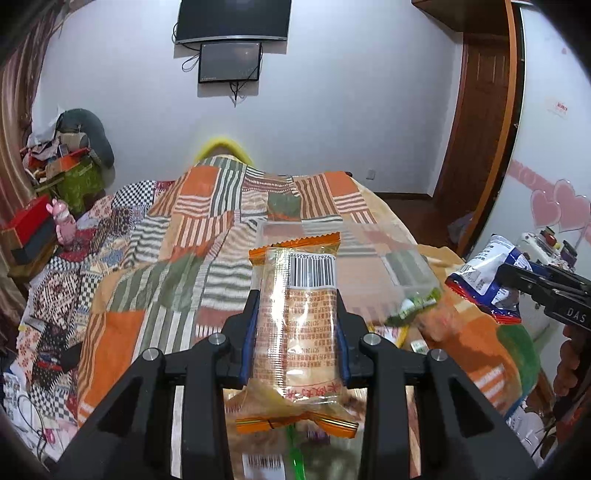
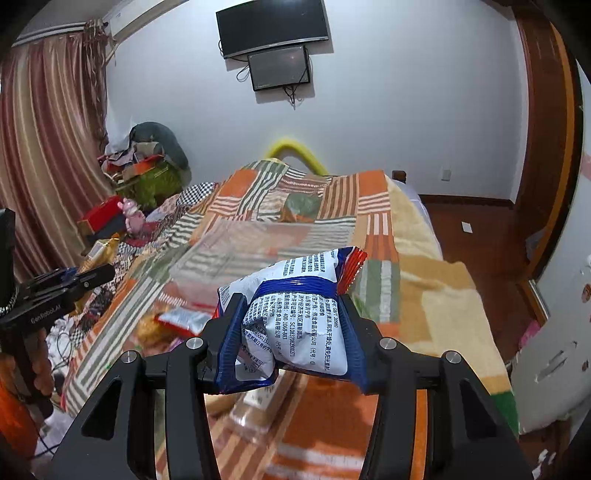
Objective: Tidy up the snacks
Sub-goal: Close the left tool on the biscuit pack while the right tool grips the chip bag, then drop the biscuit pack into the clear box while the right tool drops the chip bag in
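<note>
My left gripper [image 1: 297, 299] is shut on a clear snack packet with orange ends and a barcode [image 1: 297, 317], held above the patchwork bed. My right gripper [image 2: 291, 299] is shut on a white and blue snack bag [image 2: 295, 314], also held above the bed. In the left wrist view the right gripper [image 1: 524, 280] shows at the right edge with the blue bag [image 1: 484, 273]. In the right wrist view the left gripper [image 2: 99, 275] shows at the left edge. A clear plastic box [image 1: 343, 254] lies on the bed ahead of the left gripper. More snack packets [image 2: 184, 319] lie blurred on the bed below.
The bed has an orange, green and striped patchwork cover [image 1: 184, 236]. A cluttered pile of boxes and bags [image 1: 70, 158] stands at the far left by a curtain. A wall TV [image 1: 232, 20] hangs ahead. A wooden door [image 1: 476, 122] is at the right.
</note>
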`<state>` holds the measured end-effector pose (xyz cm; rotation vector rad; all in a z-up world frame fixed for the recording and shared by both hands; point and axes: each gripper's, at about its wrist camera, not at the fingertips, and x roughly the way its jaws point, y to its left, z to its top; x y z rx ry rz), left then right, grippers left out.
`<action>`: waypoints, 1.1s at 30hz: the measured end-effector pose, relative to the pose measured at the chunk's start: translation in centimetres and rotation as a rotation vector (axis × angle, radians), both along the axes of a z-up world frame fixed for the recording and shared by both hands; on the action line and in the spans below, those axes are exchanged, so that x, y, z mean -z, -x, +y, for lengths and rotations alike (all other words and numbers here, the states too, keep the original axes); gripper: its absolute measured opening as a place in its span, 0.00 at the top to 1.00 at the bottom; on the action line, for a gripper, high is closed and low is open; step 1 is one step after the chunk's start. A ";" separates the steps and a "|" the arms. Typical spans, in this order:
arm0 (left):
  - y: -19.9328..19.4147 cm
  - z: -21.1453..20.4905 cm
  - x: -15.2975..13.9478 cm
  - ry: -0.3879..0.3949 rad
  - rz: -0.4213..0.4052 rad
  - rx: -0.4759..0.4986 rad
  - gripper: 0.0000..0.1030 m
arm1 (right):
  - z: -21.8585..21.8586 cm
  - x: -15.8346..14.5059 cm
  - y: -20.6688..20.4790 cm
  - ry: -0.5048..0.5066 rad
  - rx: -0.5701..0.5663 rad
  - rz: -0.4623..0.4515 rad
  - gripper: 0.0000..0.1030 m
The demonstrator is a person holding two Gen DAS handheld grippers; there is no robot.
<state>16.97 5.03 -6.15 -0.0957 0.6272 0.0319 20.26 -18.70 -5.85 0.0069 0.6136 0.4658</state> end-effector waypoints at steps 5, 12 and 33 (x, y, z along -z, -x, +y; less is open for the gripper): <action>-2.8 0.0 0.2 -0.001 0.010 -0.003 0.67 | 0.9 0.2 -1.9 -0.016 0.003 0.000 0.55; -6.9 -0.1 0.8 -0.012 0.023 -0.009 0.67 | 2.1 1.0 -5.1 -0.015 0.010 0.015 0.55; -17.5 -0.2 7.2 -0.011 0.194 0.003 0.67 | 6.0 5.3 -11.4 0.125 -0.033 0.135 0.55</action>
